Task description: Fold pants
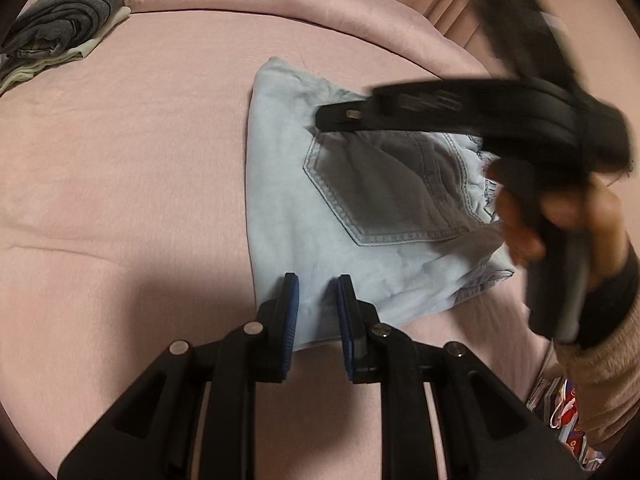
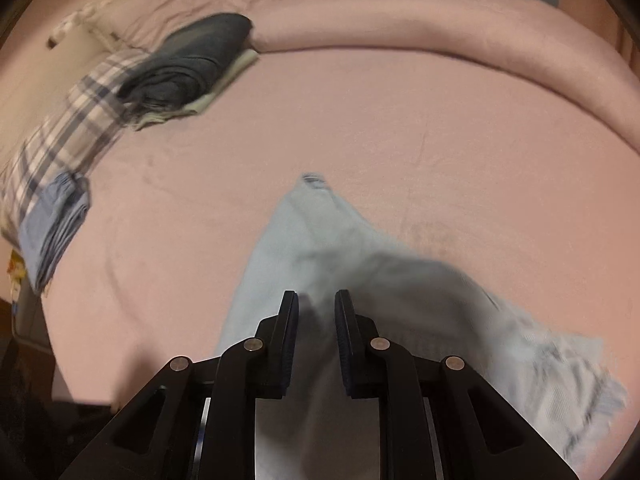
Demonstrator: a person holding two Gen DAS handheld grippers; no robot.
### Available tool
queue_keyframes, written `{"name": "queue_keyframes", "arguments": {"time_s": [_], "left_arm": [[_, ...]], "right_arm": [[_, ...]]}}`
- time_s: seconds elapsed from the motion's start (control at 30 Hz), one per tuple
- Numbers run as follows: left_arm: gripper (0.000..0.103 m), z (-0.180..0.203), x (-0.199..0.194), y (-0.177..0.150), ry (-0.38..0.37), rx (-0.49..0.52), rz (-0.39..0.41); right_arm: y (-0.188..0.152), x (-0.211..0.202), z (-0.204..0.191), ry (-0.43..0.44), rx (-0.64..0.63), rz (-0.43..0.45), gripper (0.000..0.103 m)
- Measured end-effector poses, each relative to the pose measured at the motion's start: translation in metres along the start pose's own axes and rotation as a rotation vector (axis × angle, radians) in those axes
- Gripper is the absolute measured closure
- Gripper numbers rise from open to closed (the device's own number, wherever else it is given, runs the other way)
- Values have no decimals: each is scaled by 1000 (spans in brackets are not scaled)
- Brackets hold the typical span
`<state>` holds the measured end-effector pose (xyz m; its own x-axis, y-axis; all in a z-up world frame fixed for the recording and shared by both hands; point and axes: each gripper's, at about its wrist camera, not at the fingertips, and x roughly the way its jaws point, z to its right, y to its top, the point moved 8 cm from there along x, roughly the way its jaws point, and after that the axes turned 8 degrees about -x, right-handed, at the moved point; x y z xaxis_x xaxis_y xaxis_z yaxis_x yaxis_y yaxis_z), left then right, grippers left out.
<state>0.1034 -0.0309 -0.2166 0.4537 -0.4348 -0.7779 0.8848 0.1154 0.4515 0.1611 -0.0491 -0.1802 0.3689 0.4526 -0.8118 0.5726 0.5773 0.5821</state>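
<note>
The pale blue pants are lying folded on the pink sheet, back pocket facing up, toward the right side of the bed in the left wrist view.

The left gripper is hovering over the near edge of the pants, its blue pads standing a narrow gap apart with nothing pinched between them. The right gripper is reaching in from the right over the top of the pants, held by a hand in a dark cuff and tan sleeve; from its own camera its fingers are likewise a small gap apart, with blurred denim lying below rather than clamped.

A rolled pink duvet is running along the far side. A folded dark grey garment on a cream one is sitting at the far left corner. In the right wrist view a plaid cloth and a folded blue piece are lying at the left edge. No writing can be read.
</note>
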Motion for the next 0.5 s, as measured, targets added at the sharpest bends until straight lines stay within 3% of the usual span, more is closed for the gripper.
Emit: {"name": "queue_keyframes", "arguments": {"time_s": [0.2, 0.5], "left_arm": [[84, 3, -2, 2, 8, -1, 0], [84, 3, 6, 8, 45, 21, 4]], "right_arm": [[-19, -36, 5, -80, -22, 48, 85], [-70, -67, 42, -173, 105, 57, 85]]}}
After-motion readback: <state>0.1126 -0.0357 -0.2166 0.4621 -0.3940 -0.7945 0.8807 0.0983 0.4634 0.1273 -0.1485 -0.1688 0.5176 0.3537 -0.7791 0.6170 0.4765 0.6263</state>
